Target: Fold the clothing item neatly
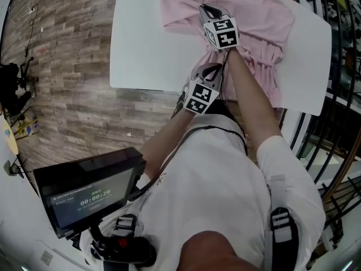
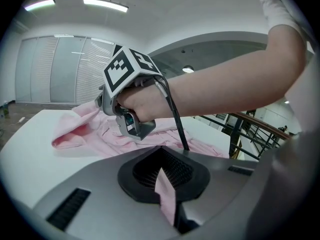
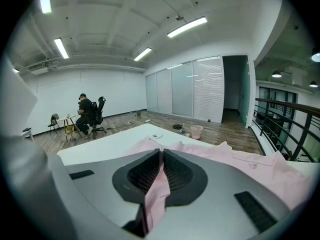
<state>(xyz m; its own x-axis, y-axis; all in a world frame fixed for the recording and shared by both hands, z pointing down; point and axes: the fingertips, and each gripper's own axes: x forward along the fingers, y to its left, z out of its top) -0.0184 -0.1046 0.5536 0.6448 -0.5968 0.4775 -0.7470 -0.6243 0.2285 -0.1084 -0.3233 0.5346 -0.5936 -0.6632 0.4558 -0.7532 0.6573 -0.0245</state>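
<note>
Pink garment (image 1: 256,16), pinched at two points, lies crumpled on the far right part of the white table (image 1: 141,49).
Right gripper (image 1: 207,11) reaches well over the cloth. Left gripper (image 1: 210,71) hangs behind it near the table's near edge, so the bulk lies ahead of both tools, its long axis running down the table's right side. Each pair of jaws is pressed together on a thin fold of soft, matte, wrinkled fabric. The coming fold probably means carrying both held points across the smooth tabletop.
</note>
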